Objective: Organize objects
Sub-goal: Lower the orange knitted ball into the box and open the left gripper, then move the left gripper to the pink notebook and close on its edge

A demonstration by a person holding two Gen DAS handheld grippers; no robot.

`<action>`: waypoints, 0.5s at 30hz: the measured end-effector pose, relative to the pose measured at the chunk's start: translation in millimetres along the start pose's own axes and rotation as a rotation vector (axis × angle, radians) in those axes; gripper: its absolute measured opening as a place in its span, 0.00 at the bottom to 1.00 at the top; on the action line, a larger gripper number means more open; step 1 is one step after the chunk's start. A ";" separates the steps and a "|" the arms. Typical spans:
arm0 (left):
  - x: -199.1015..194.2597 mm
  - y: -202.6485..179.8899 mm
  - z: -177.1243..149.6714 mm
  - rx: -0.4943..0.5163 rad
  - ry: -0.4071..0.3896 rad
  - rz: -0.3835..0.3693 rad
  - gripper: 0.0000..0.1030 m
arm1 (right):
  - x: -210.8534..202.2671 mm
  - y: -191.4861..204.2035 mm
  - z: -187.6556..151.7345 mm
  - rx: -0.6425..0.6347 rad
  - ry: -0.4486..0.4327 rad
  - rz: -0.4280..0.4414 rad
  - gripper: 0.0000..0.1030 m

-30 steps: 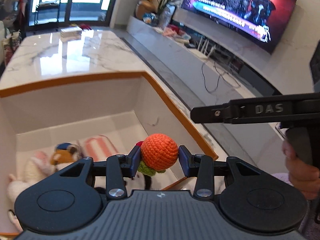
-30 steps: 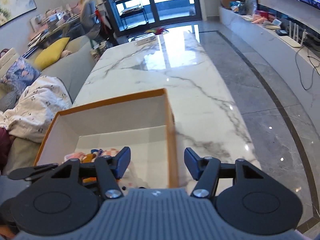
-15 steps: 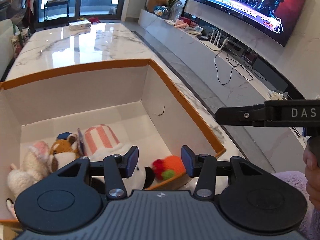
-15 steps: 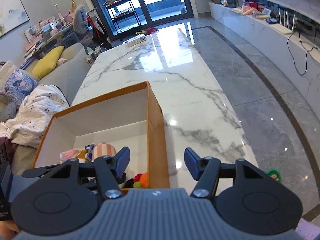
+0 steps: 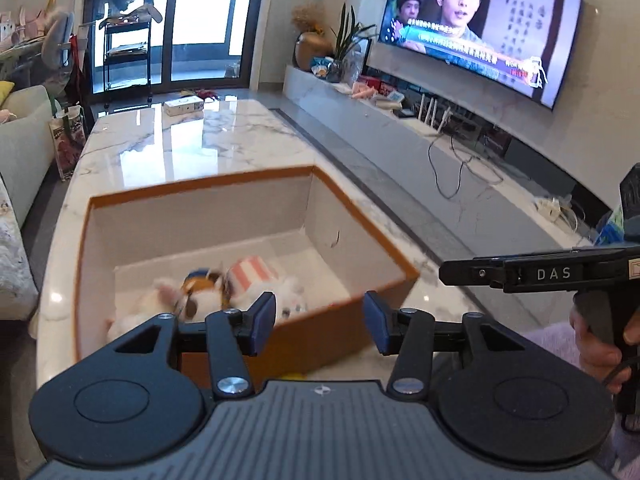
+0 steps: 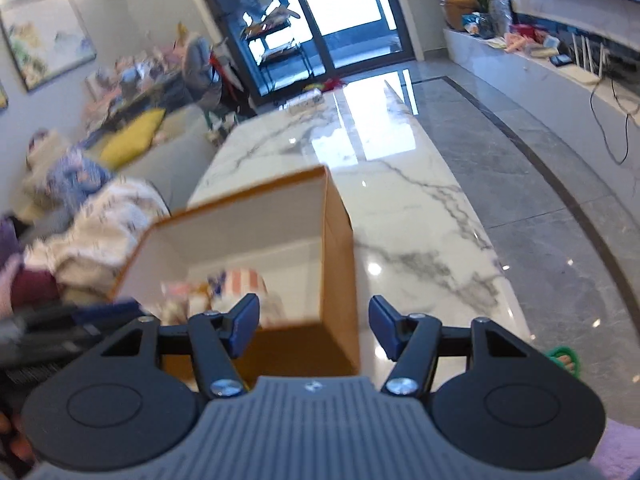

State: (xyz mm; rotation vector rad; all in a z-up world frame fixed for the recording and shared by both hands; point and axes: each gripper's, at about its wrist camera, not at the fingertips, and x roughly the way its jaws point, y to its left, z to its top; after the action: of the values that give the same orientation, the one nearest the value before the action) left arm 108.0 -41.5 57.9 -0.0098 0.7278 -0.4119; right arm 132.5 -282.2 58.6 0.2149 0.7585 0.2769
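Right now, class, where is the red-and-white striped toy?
In the left wrist view the striped toy lies on the floor of the orange box, right of the brown plush and beyond the open left tool.

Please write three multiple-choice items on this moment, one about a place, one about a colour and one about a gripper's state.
1. Where is the striped plush toy?
A. inside the box
B. on the floor
C. between the left gripper's fingers

2. What colour is the rim of the box?
A. green
B. orange
C. black

3. How does the left gripper stand?
A. shut on a toy
B. shut on the box wall
C. open and holding nothing

Answers:
1 A, since the toy lies on the box floor among other soft toys.
2 B, since the edge running round the white inside is orange.
3 C, since its fingers stand apart with nothing between them. The right gripper stands open too.
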 end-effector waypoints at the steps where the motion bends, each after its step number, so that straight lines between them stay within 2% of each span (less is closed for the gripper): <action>1: -1.9 -1.8 -5.6 0.007 0.006 0.005 0.56 | -1.5 2.3 -6.7 -0.021 0.008 -0.008 0.64; 5: -2.9 -7.7 -38.3 0.056 0.054 0.022 0.57 | -8.5 16.8 -35.8 -0.099 0.027 0.018 0.63; 10: 7.1 -21.2 -81.5 0.188 0.144 0.054 0.57 | -0.9 44.6 -76.5 -0.179 0.108 0.087 0.59; 15: 21.9 -32.6 -117.5 0.327 0.213 0.129 0.57 | 17.4 57.2 -111.1 -0.213 0.194 0.065 0.59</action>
State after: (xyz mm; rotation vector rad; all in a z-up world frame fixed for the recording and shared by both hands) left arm 34.7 -64.0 -39.4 0.3915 0.8584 -0.4083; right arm 57.0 -212.6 -14.6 0.0110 0.9081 0.4420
